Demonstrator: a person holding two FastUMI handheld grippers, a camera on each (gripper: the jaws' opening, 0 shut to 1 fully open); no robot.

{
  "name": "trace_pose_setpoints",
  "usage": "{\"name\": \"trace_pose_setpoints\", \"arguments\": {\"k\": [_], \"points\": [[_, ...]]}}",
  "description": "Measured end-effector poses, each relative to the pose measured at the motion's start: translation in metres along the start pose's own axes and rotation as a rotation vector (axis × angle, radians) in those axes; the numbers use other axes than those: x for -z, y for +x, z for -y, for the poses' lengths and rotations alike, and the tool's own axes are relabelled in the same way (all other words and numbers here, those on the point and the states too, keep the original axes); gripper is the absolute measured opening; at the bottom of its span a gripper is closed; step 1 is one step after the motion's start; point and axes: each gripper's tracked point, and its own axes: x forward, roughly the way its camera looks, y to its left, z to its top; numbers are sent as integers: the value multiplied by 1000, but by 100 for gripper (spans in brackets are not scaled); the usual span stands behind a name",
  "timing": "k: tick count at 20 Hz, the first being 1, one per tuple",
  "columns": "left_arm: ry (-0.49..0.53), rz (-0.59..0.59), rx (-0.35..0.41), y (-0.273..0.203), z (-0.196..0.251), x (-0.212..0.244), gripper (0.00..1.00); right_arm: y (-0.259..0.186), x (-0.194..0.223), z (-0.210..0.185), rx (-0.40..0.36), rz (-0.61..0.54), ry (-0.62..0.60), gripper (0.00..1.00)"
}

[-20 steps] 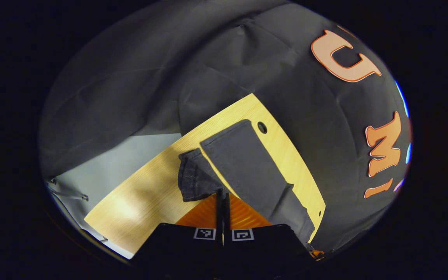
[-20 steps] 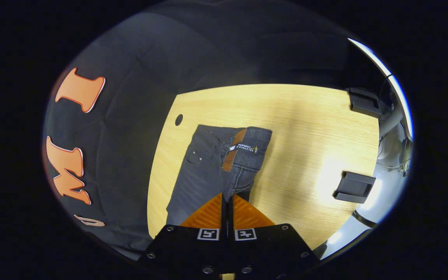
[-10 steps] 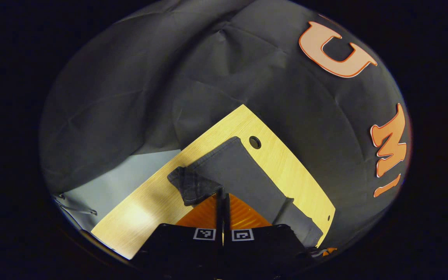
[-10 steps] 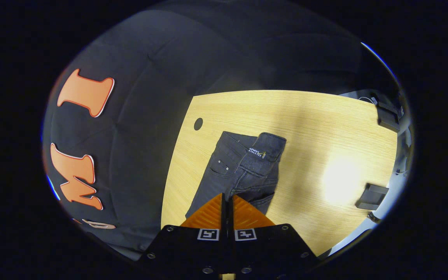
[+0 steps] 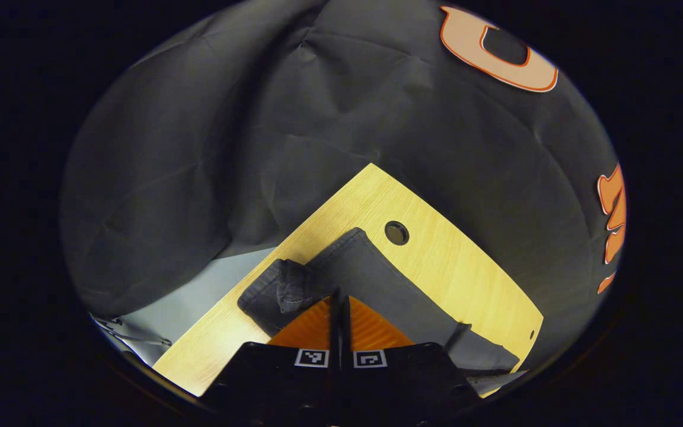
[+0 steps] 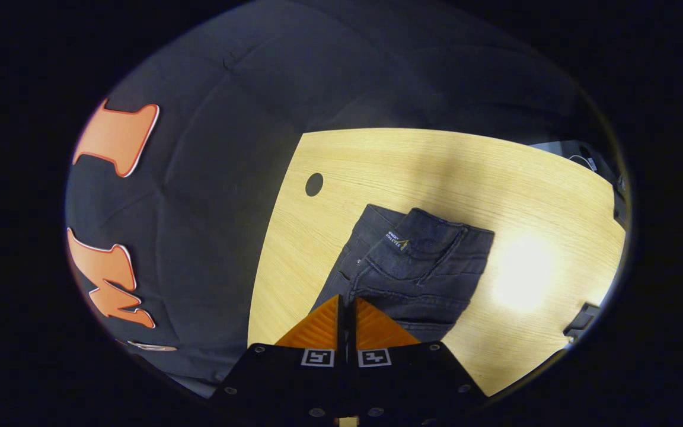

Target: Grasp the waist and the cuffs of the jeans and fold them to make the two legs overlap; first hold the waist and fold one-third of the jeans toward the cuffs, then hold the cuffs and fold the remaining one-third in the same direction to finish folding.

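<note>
Dark grey jeans [image 5: 377, 279] lie on a light wooden table [image 5: 454, 267]. In the left gripper view their leg end runs toward the table's corner. My left gripper [image 5: 339, 295] is shut on a bunched cuff at the near left of that leg. In the right gripper view the waist end of the jeans [image 6: 424, 267] lies in a doubled layer, its waistband pointing away from me. My right gripper [image 6: 346, 300] is shut on the fabric at the near edge of this layer, low over the table [image 6: 412, 166].
A round cable hole [image 5: 396, 232] sits in the table just beyond the cuff end, and the same hole [image 6: 314, 184] lies left of the waist. A dark object [image 6: 581, 320] stands at the table's right edge. Grey floor [image 5: 199, 290] shows past the left edge.
Both grippers have come down and across with the held leg. The hanging waist flap now lies spread on the lower layer, and the lifted cuff has sunk close to the table.
</note>
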Motion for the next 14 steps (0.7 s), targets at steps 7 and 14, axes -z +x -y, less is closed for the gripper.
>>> {"name": "trace_pose_setpoints", "arguments": {"k": [7,14], "points": [[74,23,-27,30,19,-12,1,49,-4,-15,34,-44,56,2],[121,126,4,7,43,-28,72,33,-18,-9,20,39,-29,55]]}}
